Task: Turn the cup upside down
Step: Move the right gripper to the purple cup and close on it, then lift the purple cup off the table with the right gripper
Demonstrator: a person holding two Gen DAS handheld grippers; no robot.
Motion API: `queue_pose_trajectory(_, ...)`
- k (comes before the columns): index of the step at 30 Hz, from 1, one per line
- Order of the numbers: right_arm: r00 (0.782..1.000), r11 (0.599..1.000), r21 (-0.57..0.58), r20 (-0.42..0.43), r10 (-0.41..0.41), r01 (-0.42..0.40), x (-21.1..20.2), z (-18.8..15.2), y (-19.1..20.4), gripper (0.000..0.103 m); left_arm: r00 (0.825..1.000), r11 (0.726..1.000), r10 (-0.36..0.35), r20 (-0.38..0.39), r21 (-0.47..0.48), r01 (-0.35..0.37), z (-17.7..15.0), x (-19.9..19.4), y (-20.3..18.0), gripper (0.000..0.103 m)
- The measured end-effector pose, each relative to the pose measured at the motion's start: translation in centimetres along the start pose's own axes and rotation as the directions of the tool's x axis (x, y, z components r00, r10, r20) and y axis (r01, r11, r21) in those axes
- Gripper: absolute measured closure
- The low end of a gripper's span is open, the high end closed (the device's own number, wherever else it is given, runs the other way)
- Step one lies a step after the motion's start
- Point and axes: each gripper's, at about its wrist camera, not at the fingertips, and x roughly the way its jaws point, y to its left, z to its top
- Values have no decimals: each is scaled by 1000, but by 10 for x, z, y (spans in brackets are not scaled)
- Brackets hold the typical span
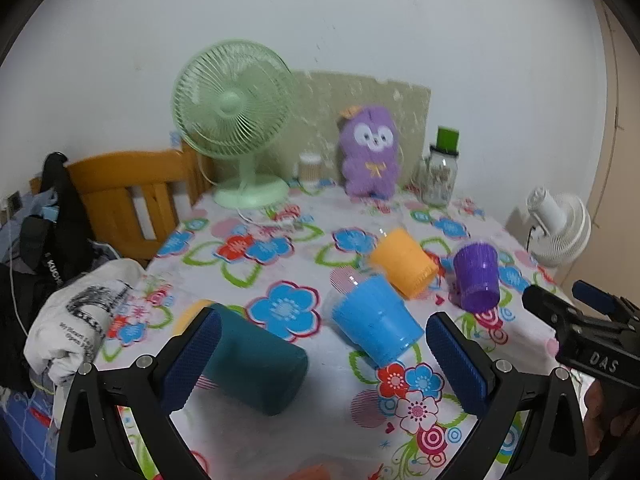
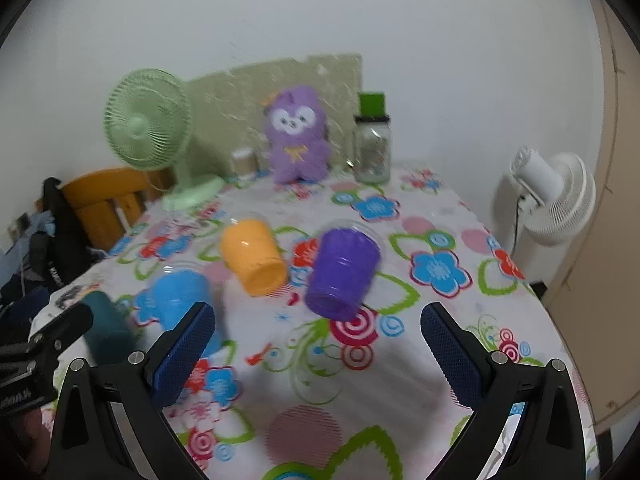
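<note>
Several plastic cups stand upside down on the flowered tablecloth (image 1: 248, 432): a teal cup (image 1: 256, 372), a blue cup (image 1: 376, 324), an orange cup (image 1: 404, 262) and a purple cup (image 1: 478, 276). My left gripper (image 1: 324, 360) is open, with the teal cup just inside its left finger and the blue cup ahead. My right gripper (image 2: 316, 354) is open and empty, with the purple cup (image 2: 342, 274) ahead between its fingers, the orange cup (image 2: 254, 256) and blue cup (image 2: 180, 300) to the left.
A green fan (image 1: 232, 120), a purple plush toy (image 1: 370, 152) and a glass jar (image 1: 440, 176) stand along the table's far edge. A wooden chair (image 1: 132, 192) and clothes (image 1: 76, 320) are at the left. A white fan (image 2: 556, 196) stands beyond the right edge.
</note>
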Motion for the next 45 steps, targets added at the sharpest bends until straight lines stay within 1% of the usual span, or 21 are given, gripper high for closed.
queue_pose_trajectory(6, 998, 999, 15, -58, -39, 40, 28, 7, -9, 0, 995, 999, 1, -104, 45, 4, 8, 38, -16, 0)
queue_pose_trajectory(9, 995, 999, 5, -83, -47, 47, 41, 9, -9, 0, 988, 998, -19, -154, 50, 27, 9, 55, -22, 0)
queue_pose_trajectory(13, 990, 998, 1, -130, -61, 62, 63, 11, -11, 0, 982, 996, -6, -191, 81, 22, 9, 72, -32, 0)
queue_pose_trajectory(19, 979, 997, 8, -188, -79, 82, 93, 15, -18, 0, 965, 997, -11, -261, 72, 31, 10, 97, -33, 0)
queue_pose_trajectory(26, 971, 997, 6, -229, -71, 74, 120, 16, -18, 0, 957, 998, -30, -290, 49, 46, 10, 110, -32, 0)
queue_pose_trajectory(27, 970, 997, 8, -235, -68, 72, 123, 16, -18, 2, 956, 998, -28, -291, 49, 44, 10, 110, -32, 0)
queue_pose_trajectory(29, 967, 998, 16, -247, -58, 64, 129, 17, -17, 9, 956, 998, -29, -293, 49, 45, 10, 110, -33, 0)
queue_pose_trajectory(31, 965, 998, 24, -255, -53, 61, 133, 19, -18, 18, 955, 998, -29, -294, 49, 46, 10, 110, -32, 0)
queue_pose_trajectory(32, 964, 998, 29, -262, -49, 59, 137, 20, -19, 20, 955, 998, -28, -294, 51, 45, 10, 110, -32, 0)
queue_pose_trajectory(33, 963, 998, 31, -266, -46, 56, 139, 20, -19, 24, 955, 998, -28, -295, 52, 45, 10, 110, -32, 0)
queue_pose_trajectory(34, 961, 998, 32, -273, -41, 52, 141, 20, -19, 32, 955, 998, -28, -295, 54, 45, 10, 110, -32, 0)
queue_pose_trajectory(36, 957, 999, 33, -287, -29, 40, 145, 20, -20, 39, 955, 997, -26, -296, 59, 46, 10, 109, -34, 0)
queue_pose_trajectory(40, 959, 999, 37, -283, -9, 21, 140, 20, -19, 40, 958, 997, -26, -286, 66, 47, 11, 102, -35, 0)
queue_pose_trajectory(45, 970, 1000, 23, -241, -2, 8, 114, 25, -15, 41, 965, 996, -26, -261, 80, 49, 11, 86, -41, 0)
